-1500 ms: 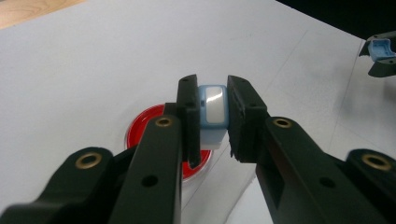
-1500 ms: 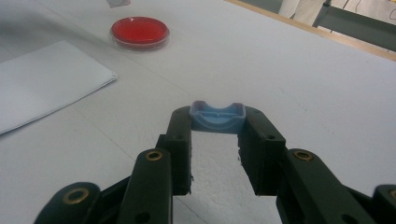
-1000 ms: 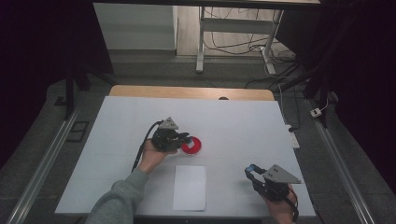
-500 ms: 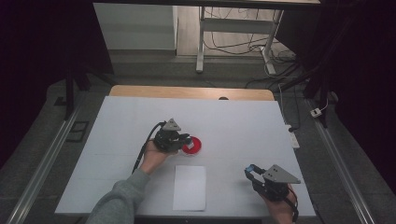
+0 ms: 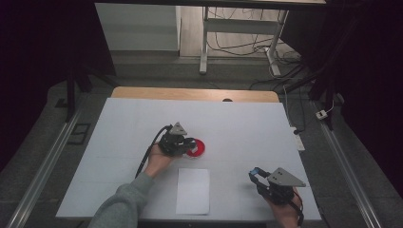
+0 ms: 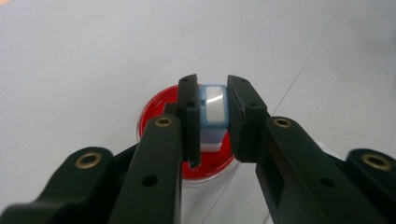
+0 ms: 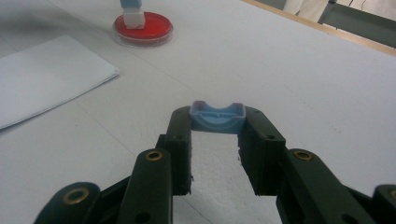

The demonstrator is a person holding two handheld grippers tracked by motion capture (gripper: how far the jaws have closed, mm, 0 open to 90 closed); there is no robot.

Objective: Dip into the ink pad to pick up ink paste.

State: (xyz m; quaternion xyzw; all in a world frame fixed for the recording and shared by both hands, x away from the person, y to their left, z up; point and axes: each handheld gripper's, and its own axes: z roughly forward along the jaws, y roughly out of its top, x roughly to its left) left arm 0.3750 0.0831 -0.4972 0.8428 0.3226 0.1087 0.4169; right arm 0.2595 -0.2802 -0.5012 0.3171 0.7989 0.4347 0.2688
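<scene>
Counter (image 5: pixel 142 118): white top, wooden strip along the far edge. A sheet of paper (image 5: pixel 193 190) lies flat near the front edge, between the two hands.

Red dish (image 5: pixel 196 148): round, shallow, clear rim, resting on the counter at centre, just beyond the paper; in the right gripper view it sits far left (image 7: pixel 143 27).

Left tongs (image 5: pixel 189 144): held level at the dish's left side. In the left gripper view the jaws pinch a small blue-and-white block (image 6: pixel 213 114), and the block's lower end sits over the red dish (image 6: pixel 161 109).

Right tongs (image 5: pixel 254 174): near right corner of the counter, well apart from the dish. Jaws pinch a small blue cap (image 7: pixel 218 117) at their tips, above the counter surface.
</scene>
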